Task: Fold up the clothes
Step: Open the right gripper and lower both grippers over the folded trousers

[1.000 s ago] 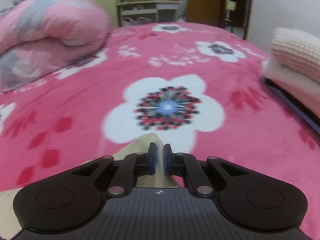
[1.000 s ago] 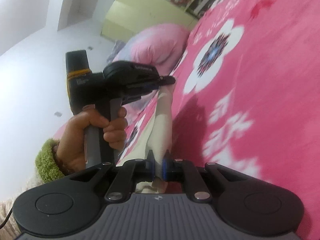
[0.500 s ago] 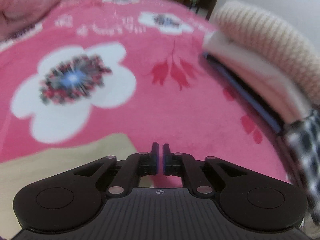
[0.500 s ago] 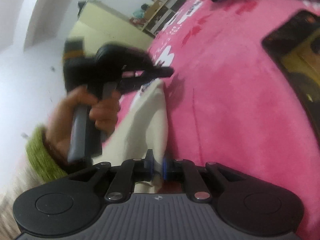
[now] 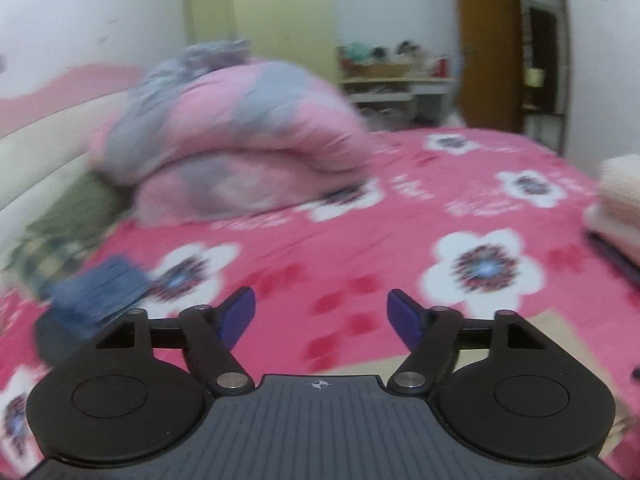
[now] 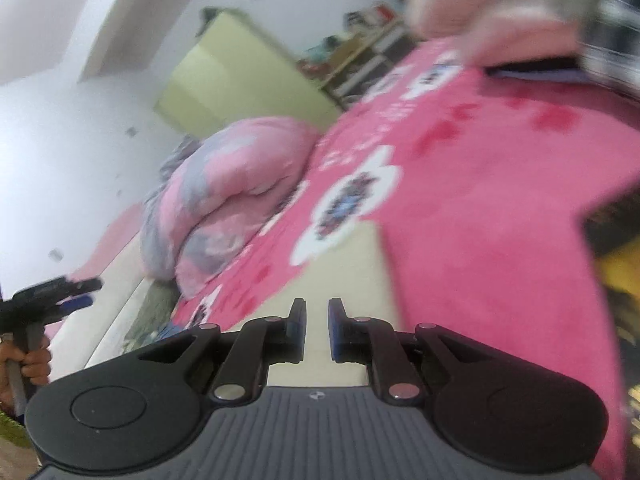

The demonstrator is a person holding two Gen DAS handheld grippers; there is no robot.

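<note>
Cream cloth (image 6: 340,276) lies flat on the pink floral blanket (image 5: 460,200), the left gripper (image 5: 321,316) opening wide and empty, the right gripper (image 6: 316,328) narrowly parted, gripping nothing.

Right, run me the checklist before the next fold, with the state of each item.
1. Left gripper free of cloth: ok, jaws opening, nothing between them.
2. Right gripper free of cloth: ok, jaws slightly apart, not pinching anything.
3. Cream garment lying flat on the pink bedspread: ok where it shows; most of it is hidden.
4. Fold edges lined up: cannot tell, the views are blurred.
5. Folded stack apart from the garment: ok.
</note>
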